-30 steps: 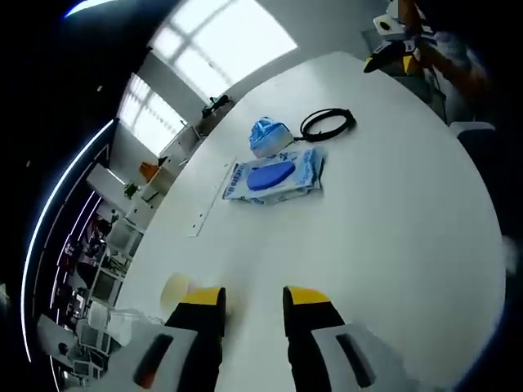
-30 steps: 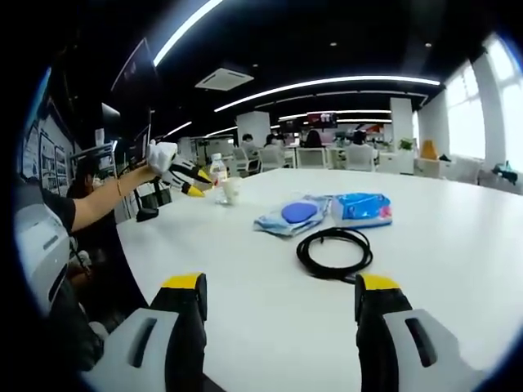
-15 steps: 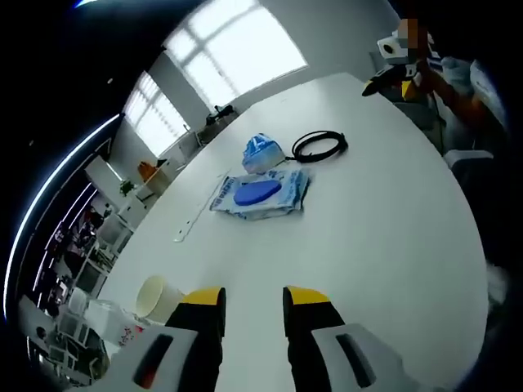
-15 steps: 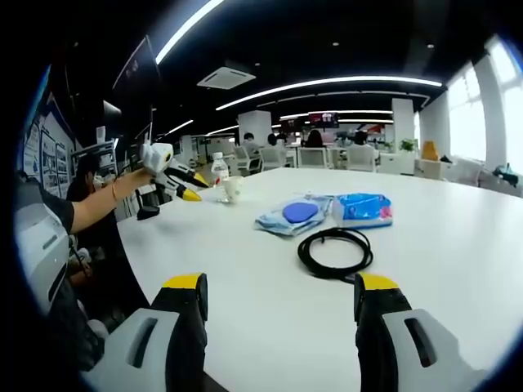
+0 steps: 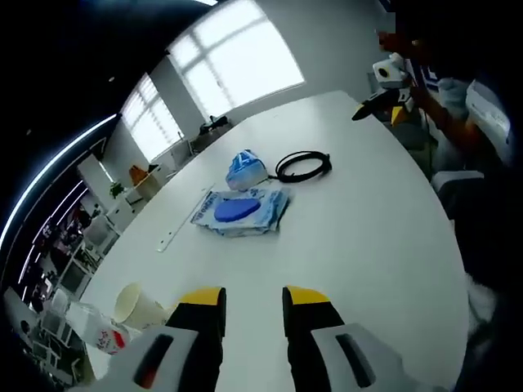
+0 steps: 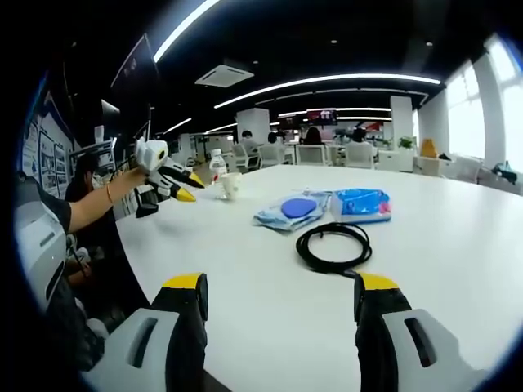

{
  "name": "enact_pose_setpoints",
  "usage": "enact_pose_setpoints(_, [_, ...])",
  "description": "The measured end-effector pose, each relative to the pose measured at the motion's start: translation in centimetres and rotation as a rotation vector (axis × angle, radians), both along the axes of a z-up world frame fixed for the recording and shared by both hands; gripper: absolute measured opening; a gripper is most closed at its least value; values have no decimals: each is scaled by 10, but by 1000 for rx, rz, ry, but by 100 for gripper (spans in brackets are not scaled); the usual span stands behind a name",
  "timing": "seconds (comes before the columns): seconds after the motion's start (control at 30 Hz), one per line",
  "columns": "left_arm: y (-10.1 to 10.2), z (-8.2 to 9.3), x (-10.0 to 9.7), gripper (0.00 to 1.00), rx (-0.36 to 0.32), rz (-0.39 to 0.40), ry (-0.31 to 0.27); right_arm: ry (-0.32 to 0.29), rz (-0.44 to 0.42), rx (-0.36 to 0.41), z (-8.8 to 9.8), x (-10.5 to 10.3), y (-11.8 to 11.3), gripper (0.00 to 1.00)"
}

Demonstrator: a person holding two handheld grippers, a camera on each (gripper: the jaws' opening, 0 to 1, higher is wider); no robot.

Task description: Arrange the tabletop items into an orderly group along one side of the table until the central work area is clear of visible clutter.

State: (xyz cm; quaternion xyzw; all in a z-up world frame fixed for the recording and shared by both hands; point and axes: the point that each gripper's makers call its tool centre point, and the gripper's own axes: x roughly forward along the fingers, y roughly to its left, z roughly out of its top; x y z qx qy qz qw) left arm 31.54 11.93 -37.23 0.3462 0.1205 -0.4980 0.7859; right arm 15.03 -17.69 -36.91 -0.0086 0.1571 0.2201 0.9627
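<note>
The smooth white table (image 6: 458, 245) carries a coiled black cable (image 6: 333, 247) at frame centre, with a flat crinkled wet-wipe pack (image 6: 292, 210) and a blue tissue pack (image 6: 360, 205) behind it. A paper cup (image 5: 136, 305) sits lower left. Left gripper (image 5: 253, 302) jaws narrowly parted, empty; right gripper (image 6: 280, 294) jaws released wide, empty.

Around your desk: an open office

Behind you, bright windows (image 5: 237, 61) line the far wall, and a second pair of panes (image 6: 500, 98) glows at the right of the right gripper view. Long strip lights (image 6: 327, 82) curve across the dark ceiling beside an air-conditioning vent (image 6: 223, 77). White chairs (image 6: 359, 155) ring a distant table, a screen (image 6: 322, 117) glows above them, and people sit far back.
</note>
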Motion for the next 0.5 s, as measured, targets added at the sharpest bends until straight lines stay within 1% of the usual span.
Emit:
enact_pose_setpoints(0.13, [-1, -4, -3, 26, 13, -3, -1, -5, -1, -2, 2, -1, 0, 70])
enact_pose_setpoints(0.5, [-16, -14, -18, 26, 6, -35, 25, -10, 11, -9, 5, 0, 3, 70])
